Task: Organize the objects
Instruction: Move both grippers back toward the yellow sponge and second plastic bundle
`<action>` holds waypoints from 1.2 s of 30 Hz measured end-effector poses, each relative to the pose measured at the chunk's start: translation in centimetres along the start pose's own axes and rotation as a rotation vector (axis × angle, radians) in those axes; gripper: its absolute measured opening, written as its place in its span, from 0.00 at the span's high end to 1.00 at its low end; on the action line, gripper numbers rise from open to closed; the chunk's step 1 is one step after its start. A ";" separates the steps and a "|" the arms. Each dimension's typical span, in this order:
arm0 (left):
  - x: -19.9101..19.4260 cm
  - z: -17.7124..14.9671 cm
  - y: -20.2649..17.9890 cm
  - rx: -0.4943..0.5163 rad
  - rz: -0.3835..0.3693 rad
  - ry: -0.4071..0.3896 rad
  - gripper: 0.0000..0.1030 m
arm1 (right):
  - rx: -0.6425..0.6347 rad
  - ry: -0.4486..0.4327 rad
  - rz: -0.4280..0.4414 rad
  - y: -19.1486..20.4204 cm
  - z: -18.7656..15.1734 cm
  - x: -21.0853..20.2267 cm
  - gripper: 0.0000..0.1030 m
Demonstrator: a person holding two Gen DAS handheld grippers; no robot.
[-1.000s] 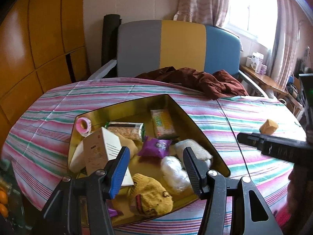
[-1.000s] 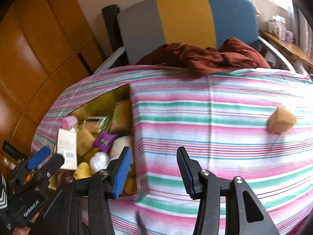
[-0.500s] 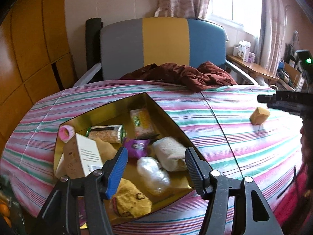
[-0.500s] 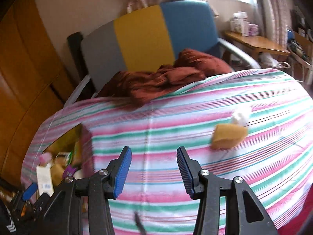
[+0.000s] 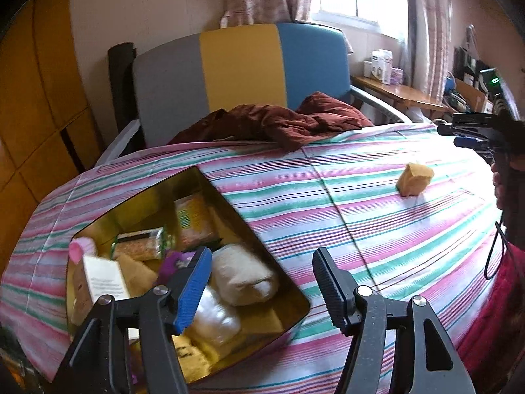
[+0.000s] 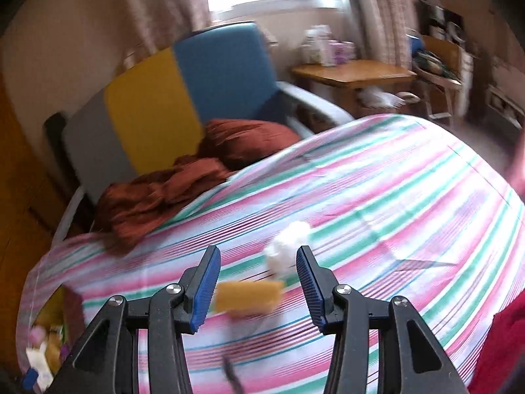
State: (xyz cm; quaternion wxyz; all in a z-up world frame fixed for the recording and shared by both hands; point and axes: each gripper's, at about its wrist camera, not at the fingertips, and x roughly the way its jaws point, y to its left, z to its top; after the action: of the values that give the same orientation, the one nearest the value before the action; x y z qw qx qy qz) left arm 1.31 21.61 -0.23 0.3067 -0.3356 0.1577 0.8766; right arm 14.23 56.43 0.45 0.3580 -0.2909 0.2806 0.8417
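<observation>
A gold tin box (image 5: 210, 180) lies open on the striped tablecloth, holding several snack packs, a white carton and wrapped items. My left gripper (image 5: 259, 285) is open and empty above the box's near right corner. A yellow-brown block (image 5: 415, 179) lies alone on the cloth at the right. In the right wrist view the block (image 6: 247, 295) sits between the fingers of my open right gripper (image 6: 259, 282), with a white lump (image 6: 288, 246) just behind it. The right gripper also shows in the left wrist view (image 5: 472, 134).
A crumpled brown cloth (image 5: 279, 121) lies at the table's far edge, before a grey, yellow and blue chair (image 5: 242, 65). A wooden side table (image 6: 351, 72) stands at the back right. Wooden cabinets (image 5: 32, 98) line the left wall.
My right gripper has swung right and closed in on the yellow-brown block, which now sits between its fingers. My left gripper has shifted right, off the box's middle.
</observation>
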 end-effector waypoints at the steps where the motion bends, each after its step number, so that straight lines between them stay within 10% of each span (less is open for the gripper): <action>1: 0.2 0.2 -0.5 0.010 -0.005 0.001 0.34 | 0.038 -0.005 -0.004 -1.2 -0.1 0.3 0.53; 23: 10.3 4.7 -14.2 0.231 -0.227 0.130 0.31 | 0.373 0.108 0.057 -8.0 -1.0 2.4 0.44; 36: 14.5 9.2 -22.1 0.232 -0.396 0.109 0.12 | 0.442 0.133 0.075 -9.0 -1.3 2.9 0.44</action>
State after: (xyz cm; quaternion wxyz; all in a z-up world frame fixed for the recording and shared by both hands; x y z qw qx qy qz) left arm 2.46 49.17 -5.08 0.5001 -0.3695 0.2050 0.7559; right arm 19.80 62.12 -4.81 0.3622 -0.2497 0.4919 0.7514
